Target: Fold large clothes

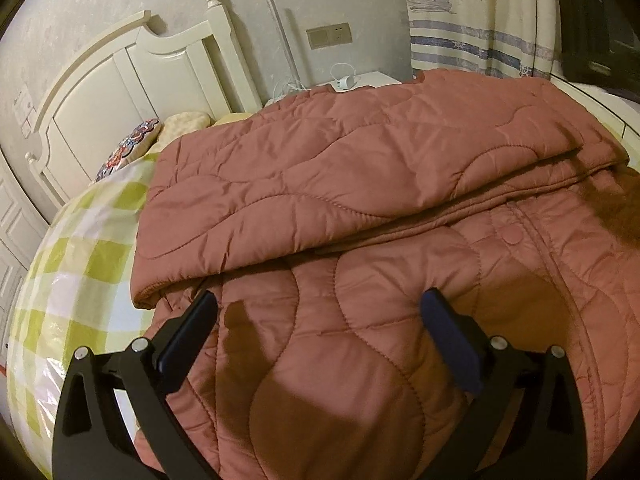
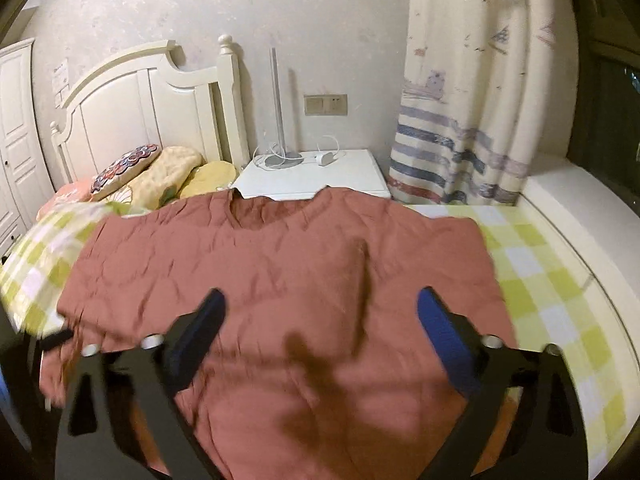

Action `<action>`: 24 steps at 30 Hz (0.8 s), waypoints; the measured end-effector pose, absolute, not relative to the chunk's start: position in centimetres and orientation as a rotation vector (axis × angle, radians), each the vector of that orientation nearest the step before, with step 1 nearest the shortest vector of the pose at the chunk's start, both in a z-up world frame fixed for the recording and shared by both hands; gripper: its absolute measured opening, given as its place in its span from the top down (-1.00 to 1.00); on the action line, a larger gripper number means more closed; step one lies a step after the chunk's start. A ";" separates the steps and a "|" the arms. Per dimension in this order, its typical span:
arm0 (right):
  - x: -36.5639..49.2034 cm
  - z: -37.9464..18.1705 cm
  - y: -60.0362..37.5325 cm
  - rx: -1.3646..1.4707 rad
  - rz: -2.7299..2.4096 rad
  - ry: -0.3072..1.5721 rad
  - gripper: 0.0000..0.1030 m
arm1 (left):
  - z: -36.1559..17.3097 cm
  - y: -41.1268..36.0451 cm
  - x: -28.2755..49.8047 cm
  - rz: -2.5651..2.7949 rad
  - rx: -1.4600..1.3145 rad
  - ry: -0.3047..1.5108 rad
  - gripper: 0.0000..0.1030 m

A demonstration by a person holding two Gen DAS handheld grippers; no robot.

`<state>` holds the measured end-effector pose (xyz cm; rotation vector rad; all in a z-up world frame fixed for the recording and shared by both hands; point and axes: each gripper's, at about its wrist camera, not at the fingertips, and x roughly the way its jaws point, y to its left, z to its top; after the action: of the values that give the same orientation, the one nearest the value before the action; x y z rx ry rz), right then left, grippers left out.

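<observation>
Spread across a bed with a green-and-white checked sheet (image 2: 536, 280): a quilted, rust-pink jacket (image 1: 360, 184), one panel folded over the rest, a snap button (image 1: 513, 235) showing on the placket beneath. Filling most of both views, reaching nearly to the far edge of the mattress in the right wrist view.

Left gripper (image 1: 320, 308) poised over the near part of the jacket, jaws spread wide, nothing between the blue pads, shadow cast on the quilting below. Whether touching the fabric, impossible to tell.

Right gripper (image 2: 320, 308) likewise above the jacket (image 2: 280, 272), jaws parted wide and holding nothing; view slightly blurred.

Around the garment: a cream headboard (image 2: 140, 100) at the far left, with a patterned cushion (image 2: 124, 168) and yellow pillows (image 2: 180, 176) piled against it, just beyond the jacket's left shoulder. Behind the jacket's collar, a white nightstand (image 2: 352, 176) carrying a lamp base with a thin pole (image 2: 276, 92) and a white charger with cable (image 2: 326, 156). On the wall above, a beige switch plate (image 2: 325, 104). To the right, a striped curtain (image 2: 460, 120) hanging down to a pale window ledge (image 2: 560, 200). White cupboard doors (image 2: 16, 140) at the far left edge.
</observation>
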<state>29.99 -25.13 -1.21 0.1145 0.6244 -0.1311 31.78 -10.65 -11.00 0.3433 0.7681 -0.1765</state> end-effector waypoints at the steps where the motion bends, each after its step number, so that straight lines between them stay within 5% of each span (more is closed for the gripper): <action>1: 31.5 -1.6 -25.1 0.133 -0.116 0.645 -0.44 | -11.0 -10.5 31.8 -0.176 0.340 0.769 -0.96; 6: 36.5 -6.5 -24.2 0.059 -0.100 0.858 -0.42 | -11.0 -10.2 32.0 -0.179 0.334 0.774 -0.96; 16: 33.8 -4.1 -24.0 0.066 -0.084 0.698 -0.42 | -11.1 -9.3 32.5 -0.198 0.296 0.793 -0.96; 24: 35.4 -7.1 -23.5 -0.003 -0.074 0.835 -0.55 | -9.1 -7.6 32.2 -0.245 0.194 0.735 -0.96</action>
<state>35.41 -23.51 -7.14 -0.0032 0.8346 -0.0743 32.18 -7.64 -9.10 0.1937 0.7347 -0.2454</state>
